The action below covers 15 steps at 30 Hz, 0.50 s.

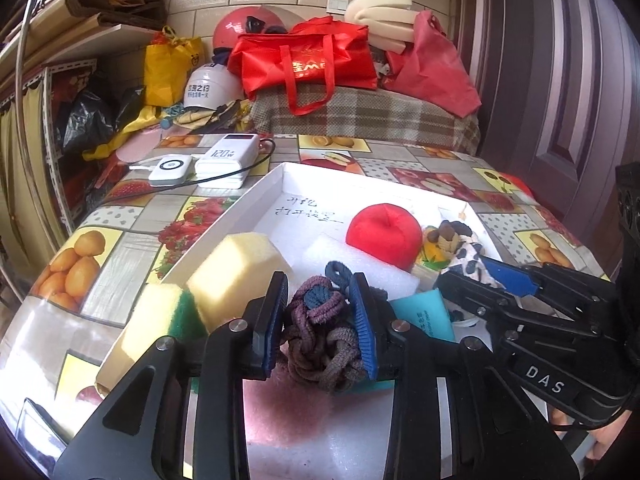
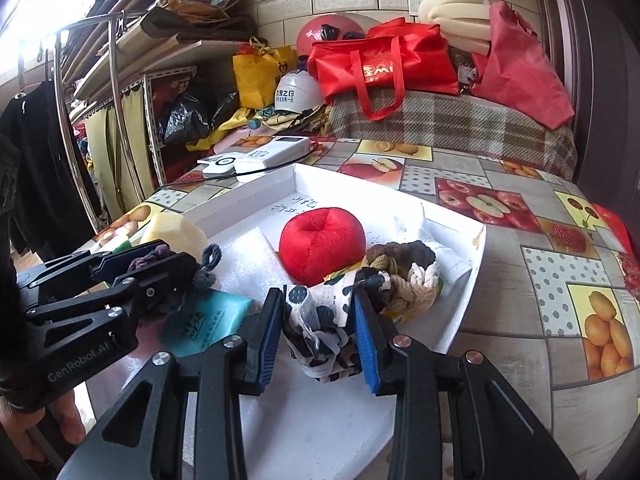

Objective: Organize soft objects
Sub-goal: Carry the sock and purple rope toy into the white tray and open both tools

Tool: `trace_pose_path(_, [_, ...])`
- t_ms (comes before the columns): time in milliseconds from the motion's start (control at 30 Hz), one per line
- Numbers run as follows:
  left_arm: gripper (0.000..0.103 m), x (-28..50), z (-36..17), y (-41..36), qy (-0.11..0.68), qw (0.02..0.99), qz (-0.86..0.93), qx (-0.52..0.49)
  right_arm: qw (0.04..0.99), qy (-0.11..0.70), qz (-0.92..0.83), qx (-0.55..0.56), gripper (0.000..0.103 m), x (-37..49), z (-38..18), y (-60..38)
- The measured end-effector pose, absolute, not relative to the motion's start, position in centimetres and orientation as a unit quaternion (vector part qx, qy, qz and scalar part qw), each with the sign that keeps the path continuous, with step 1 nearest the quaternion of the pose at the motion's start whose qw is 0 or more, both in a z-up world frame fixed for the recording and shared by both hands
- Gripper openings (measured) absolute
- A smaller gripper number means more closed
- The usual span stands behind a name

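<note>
A white tray [image 1: 256,200] on the fruit-print table holds soft items. My left gripper [image 1: 320,292] is shut on a purple-brown braided cord bundle [image 1: 320,336], low over the tray's near end. In front of it lie a pale yellow sponge [image 1: 236,272], a yellow-green scouring sponge [image 1: 160,320], a white foam block [image 1: 360,268], a red plush apple [image 1: 384,236] and a teal packet [image 1: 424,316]. My right gripper [image 2: 318,296] is shut on a black-spotted white cloth [image 2: 320,312], just before the red apple [image 2: 322,244] and a beige-brown braided pile [image 2: 408,276]. The left gripper [image 2: 132,272] shows at its left.
Two white power banks [image 1: 224,160] with a black cable lie behind the tray. Past the table, red bags [image 1: 308,60], helmets and foam sit on a plaid-covered surface. A metal rack [image 2: 116,120] stands at the left and a dark door [image 1: 560,80] at the right.
</note>
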<state>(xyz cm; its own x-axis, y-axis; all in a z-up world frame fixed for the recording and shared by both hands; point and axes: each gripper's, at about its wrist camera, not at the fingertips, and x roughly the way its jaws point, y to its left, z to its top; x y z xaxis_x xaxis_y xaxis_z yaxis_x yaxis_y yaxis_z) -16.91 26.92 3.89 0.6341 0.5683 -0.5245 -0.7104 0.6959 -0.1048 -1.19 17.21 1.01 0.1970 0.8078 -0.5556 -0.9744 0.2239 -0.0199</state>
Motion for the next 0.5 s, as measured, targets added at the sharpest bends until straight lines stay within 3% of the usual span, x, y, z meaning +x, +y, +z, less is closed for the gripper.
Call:
trace_pose_path(67, [0.038, -16.9, 3.8, 26.8, 0.234, 0.888, 0.367, -0.15, 0.755, 0.218, 0.59, -0.183, 0.036, -1.1, 1.2, 17.0])
trace_pose_path(100, [0.047, -16.9, 3.9, 26.7, 0.234, 0.886, 0.373, -0.146, 0.757, 0.217, 0.589, -0.182, 0.038, -1.1, 1.2, 16.9])
trace_pose_path(133, [0.056, -16.9, 3.9, 26.7, 0.233, 0.885, 0.375, -0.146, 0.759, 0.216, 0.586, -0.182, 0.056, -1.1, 1.2, 16.9])
trace_pose_path(167, [0.067, -17.1, 3.9, 26.7, 0.231, 0.881, 0.387, -0.145, 0.762, 0.215, 0.583, -0.183, 0.08, -1.2, 1.2, 16.9])
trace_pose_path(200, [0.073, -17.5, 3.9, 26.9, 0.227, 0.878, 0.394, -0.151, 0.77, 0.213, 0.574, -0.181, 0.084, -1.1, 1.2, 16.8])
trace_pose_path(267, [0.086, -18.1, 3.8, 27.5, 0.22, 0.877, 0.392, -0.17, 0.77, 0.216, 0.576, -0.171, 0.085, -0.8, 1.3, 16.7])
trace_pose_path(500, [0.089, -18.4, 4.0, 27.3, 0.207, 0.878, 0.398, -0.168, 0.777, 0.208, 0.57, -0.165, 0.086, -0.7, 1.4, 16.5])
